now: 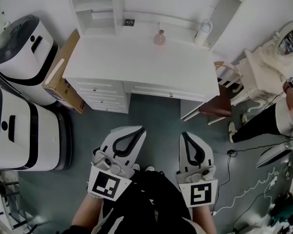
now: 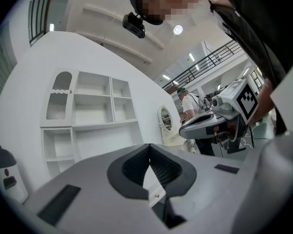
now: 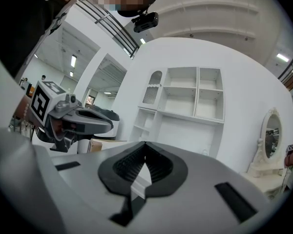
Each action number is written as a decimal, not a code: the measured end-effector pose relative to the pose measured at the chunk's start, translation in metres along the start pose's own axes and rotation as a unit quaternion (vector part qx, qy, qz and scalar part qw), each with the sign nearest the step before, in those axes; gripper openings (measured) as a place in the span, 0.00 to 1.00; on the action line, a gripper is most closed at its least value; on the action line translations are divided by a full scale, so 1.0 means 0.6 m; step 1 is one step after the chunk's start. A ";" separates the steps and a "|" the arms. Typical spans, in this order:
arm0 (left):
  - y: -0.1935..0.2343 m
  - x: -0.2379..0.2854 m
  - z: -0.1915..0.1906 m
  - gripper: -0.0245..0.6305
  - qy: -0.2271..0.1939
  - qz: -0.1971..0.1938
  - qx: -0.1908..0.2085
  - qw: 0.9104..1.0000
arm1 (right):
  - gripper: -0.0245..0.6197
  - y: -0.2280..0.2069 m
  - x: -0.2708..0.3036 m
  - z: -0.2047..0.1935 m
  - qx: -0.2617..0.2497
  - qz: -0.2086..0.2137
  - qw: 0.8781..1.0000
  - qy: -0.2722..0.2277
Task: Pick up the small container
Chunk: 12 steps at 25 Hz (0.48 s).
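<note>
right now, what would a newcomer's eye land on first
Two white-and-grey handheld grippers fill the bottom of the head view, the left gripper and right gripper both shut and empty. Beyond them stands a white desk with drawers, with a small pink round container near its back edge.

Two things sit on your counter point(image 1: 136, 65): one small container point(image 1: 159, 37), pink, at the back edge, and one white jug point(image 1: 203, 31) by the back right corner. On the floor point(image 1: 151, 116) off the counter's left edge you have two white-and-black machines point(image 1: 20, 57) point(image 1: 19, 130) and one cardboard box point(image 1: 63, 84). Off its right front corner you have one chair point(image 1: 219, 104).
</note>
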<state>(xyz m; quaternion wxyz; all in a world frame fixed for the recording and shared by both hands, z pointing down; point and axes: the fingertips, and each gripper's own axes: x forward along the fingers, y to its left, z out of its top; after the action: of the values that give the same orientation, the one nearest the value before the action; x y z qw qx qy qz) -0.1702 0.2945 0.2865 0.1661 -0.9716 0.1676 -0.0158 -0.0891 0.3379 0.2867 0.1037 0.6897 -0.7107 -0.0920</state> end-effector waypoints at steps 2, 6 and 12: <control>0.001 -0.007 0.001 0.04 -0.002 -0.002 -0.002 1.000 | 0.04 0.007 0.000 0.003 -0.001 -0.004 1.000 0.000; 0.010 -0.022 0.001 0.04 -0.009 -0.007 0.002 1.000 | 0.04 0.021 0.004 0.011 -0.007 -0.012 1.000 -0.004; 0.013 -0.039 0.004 0.04 -0.019 -0.014 0.000 1.000 | 0.04 0.035 -0.003 0.017 -0.016 -0.027 1.000 -0.004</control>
<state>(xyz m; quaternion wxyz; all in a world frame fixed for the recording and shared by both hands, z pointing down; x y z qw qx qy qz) -0.1947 0.2963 0.2823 0.1691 -0.9740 0.1507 0.0007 -0.1120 0.3403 0.2823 0.1095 0.7063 -0.6909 -0.1086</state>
